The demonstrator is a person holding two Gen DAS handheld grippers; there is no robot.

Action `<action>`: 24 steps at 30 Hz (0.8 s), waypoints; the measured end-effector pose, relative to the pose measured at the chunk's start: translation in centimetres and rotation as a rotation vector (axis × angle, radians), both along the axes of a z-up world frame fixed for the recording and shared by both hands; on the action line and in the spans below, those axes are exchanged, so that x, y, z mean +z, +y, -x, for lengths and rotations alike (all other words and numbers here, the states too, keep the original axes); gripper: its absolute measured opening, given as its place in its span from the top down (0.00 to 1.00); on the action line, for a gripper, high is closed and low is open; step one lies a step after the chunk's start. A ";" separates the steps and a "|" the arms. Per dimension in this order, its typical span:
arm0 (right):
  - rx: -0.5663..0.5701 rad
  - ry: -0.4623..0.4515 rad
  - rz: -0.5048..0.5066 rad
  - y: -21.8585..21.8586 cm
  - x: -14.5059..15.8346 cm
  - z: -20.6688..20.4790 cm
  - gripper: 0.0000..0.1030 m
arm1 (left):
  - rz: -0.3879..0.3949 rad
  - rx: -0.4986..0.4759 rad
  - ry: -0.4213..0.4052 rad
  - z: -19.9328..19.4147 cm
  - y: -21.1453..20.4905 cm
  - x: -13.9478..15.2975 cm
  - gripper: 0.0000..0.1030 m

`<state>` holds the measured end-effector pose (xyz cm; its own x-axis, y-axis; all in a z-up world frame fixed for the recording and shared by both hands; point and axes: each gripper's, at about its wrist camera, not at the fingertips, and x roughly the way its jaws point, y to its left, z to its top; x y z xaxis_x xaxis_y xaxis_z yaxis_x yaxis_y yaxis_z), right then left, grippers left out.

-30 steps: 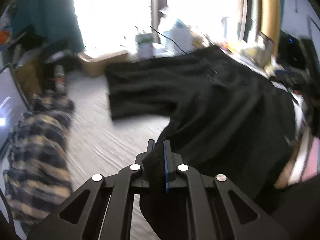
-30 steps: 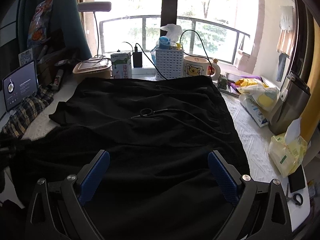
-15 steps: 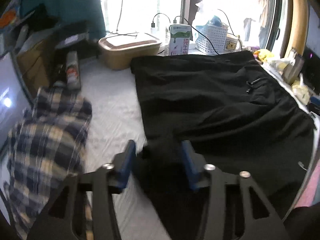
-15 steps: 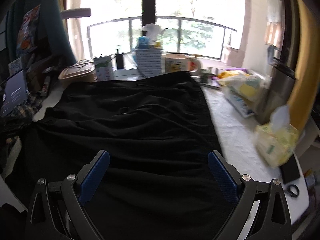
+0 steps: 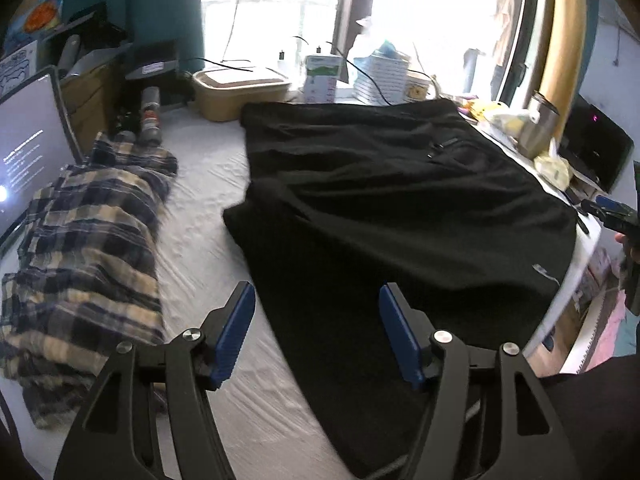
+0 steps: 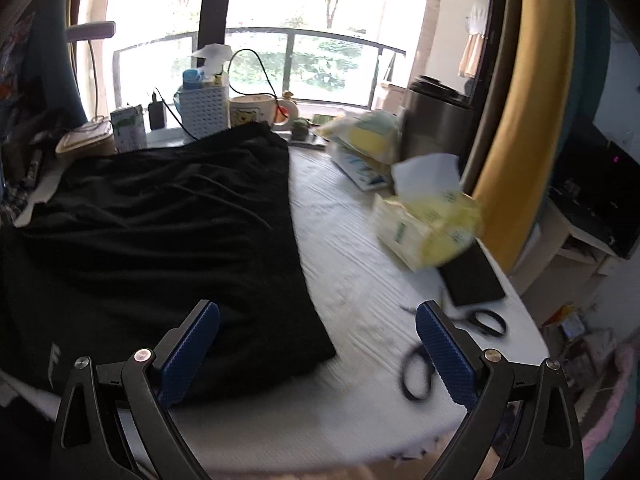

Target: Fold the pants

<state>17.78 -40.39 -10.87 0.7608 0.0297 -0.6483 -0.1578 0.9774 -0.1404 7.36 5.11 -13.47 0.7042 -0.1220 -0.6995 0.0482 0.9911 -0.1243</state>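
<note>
Nearest me, my left gripper (image 5: 318, 330) hangs over the near left edge of the black pants (image 5: 400, 216); its jaws are opening, the blue pads (image 5: 236, 332) stand apart, and the cloth lies beneath the gap rather than pinched in it; my right gripper (image 6: 316, 344) has its jaws spread wide with nothing between them, hovering over the pants' near right corner and the bare white table (image 6: 360, 280) beside it. The pants themselves lie spread flat across the middle of the table, one layer lapped over another on the left side, a small pale logo near the front hem; a drawstring trails across the upper cloth. To the left of the pants a crumpled plaid shirt (image 5: 88, 248) lies on the table, apart from them; beyond it stands a lit screen (image 5: 28, 160). To the right, black scissors (image 6: 448, 344) lie near my right gripper; past them a dark phone (image 6: 472, 276) and a yellow tissue pack (image 6: 428, 224). Farthest off, along the window, a beige lidded box (image 5: 240, 88), a small carton (image 5: 320, 80), a white basket (image 6: 204, 110) and a mug (image 6: 256, 110) stand just behind the pants' far edge.
</note>
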 end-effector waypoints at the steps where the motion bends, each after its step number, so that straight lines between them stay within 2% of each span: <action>1: -0.002 0.001 -0.001 -0.3 -0.1 0.3 0.04 | 0.007 -0.002 0.005 0.1 -0.2 -0.1 0.37; 6: -0.020 0.015 0.037 -1.4 -1.0 1.4 0.04 | 0.029 0.005 0.018 0.5 -0.7 -0.7 0.37; 9: -0.004 0.036 0.115 -0.9 -2.3 1.6 0.04 | 0.012 -0.009 0.021 1.1 -1.3 -0.9 0.37; 14: 0.086 0.043 0.239 1.7 -4.7 1.9 0.04 | 0.002 -0.024 0.033 1.6 -1.5 -1.3 0.37; 18: 0.172 0.008 0.248 4.1 -5.5 1.9 0.04 | 0.006 0.003 0.050 1.4 -0.9 -2.0 0.37; 24: 0.251 -0.046 0.247 7.4 -5.1 1.4 0.04 | -0.022 -0.027 0.033 1.9 -1.0 -1.6 0.37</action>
